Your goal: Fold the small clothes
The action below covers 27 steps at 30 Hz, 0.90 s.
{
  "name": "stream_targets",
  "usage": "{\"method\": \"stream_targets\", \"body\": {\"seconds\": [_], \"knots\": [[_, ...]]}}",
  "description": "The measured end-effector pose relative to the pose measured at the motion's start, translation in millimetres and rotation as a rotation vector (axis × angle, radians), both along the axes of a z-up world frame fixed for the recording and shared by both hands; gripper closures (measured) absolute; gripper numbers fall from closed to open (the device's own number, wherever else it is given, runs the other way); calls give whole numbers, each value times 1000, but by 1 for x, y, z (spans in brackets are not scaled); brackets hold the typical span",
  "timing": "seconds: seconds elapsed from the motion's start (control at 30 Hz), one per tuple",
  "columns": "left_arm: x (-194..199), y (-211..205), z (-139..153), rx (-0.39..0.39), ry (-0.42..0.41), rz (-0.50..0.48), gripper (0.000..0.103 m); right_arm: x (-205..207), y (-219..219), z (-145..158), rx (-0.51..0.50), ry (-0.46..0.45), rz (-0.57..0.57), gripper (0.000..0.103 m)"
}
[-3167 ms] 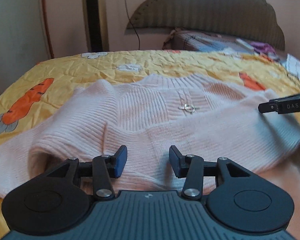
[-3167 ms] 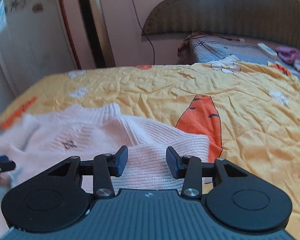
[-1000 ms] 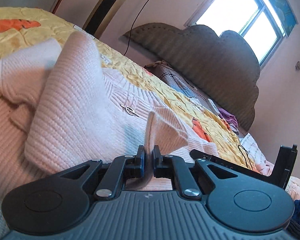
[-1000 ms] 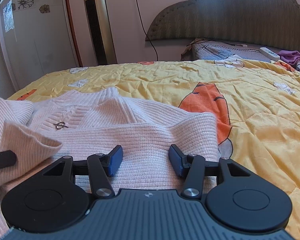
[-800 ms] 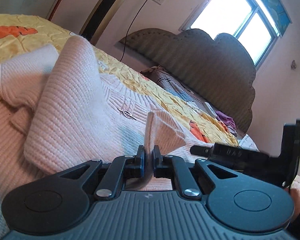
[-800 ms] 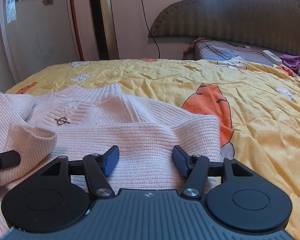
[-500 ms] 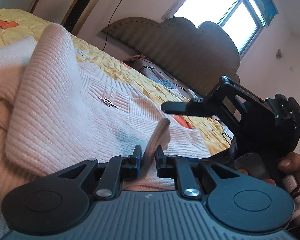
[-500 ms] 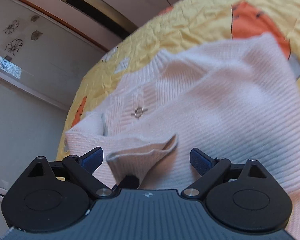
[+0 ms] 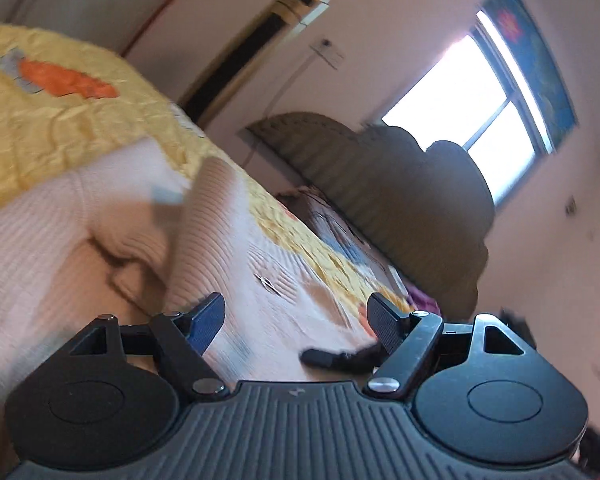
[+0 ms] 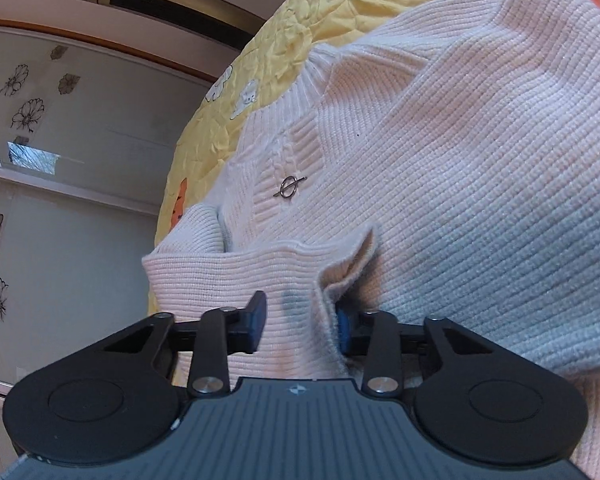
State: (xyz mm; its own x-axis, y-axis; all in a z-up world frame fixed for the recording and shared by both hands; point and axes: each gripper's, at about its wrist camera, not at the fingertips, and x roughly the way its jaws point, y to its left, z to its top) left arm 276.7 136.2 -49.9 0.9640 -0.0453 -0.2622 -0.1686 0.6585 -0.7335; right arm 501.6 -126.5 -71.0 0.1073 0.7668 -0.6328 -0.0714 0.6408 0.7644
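**Cuff changes grippers**

The left gripper point(image 9: 296, 320) has just been opening and stands wide, nothing between its fingers. The pink sweater point(image 10: 480, 152) lies on the yellow bedspread point(image 10: 296, 28). The right gripper point(image 10: 300, 318) has just been closing and pinches the sleeve cuff point(image 10: 260, 272) (metal pin point(image 10: 289, 187) just beyond).

Both wrist views sit close above the pale pink ribbed knit sweater point(image 9: 260, 272) point(image 10: 480, 168), tilted, sharing its small metal ring pin point(image 9: 269, 283) point(image 10: 289, 187).
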Motion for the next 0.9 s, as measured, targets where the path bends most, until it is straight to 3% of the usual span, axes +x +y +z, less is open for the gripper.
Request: {"method": "stream_targets", "body": {"seconds": [0.03,0.17,0.27,0.43,0.63,0.73,0.9], "knots": [[2,13,-1,-66,6,36,25,-1,3,-1,-19,-14,8,91],[11,54,-7,-283,48,170,25,-11,13,5,-37,-95,38,92],[5,67,-13,-407,22,202,25,-12,16,25,14,-142,34,92],[11,73,-21,-497,76,218,25,-1,7,75,132,-218,7,92],[11,72,-22,-514,101,232,25,17,-19,125,209,-307,-45,92],[12,72,-24,-521,98,221,25,22,-47,129,208,-321,-104,92],[21,73,-25,-531,160,230,25,32,-93,104,165,-280,-210,92]]}}
